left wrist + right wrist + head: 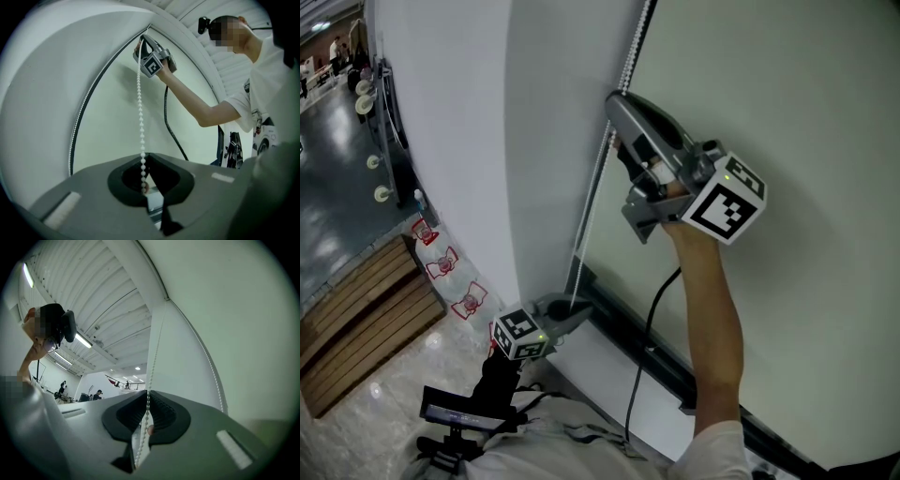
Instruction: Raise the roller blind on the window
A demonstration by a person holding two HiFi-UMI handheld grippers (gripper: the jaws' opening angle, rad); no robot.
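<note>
Had right gripper [617, 101] clamped on chain [592, 216] at upper centre of head view. Had left gripper [579, 314] shut on same chain, lower centre, beside blind [787, 141] filling right side.

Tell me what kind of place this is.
Probably a large public hall or showroom: a roller blind with a bead chain, a ribbed high ceiling with strip lights, and people on a polished floor.
</note>
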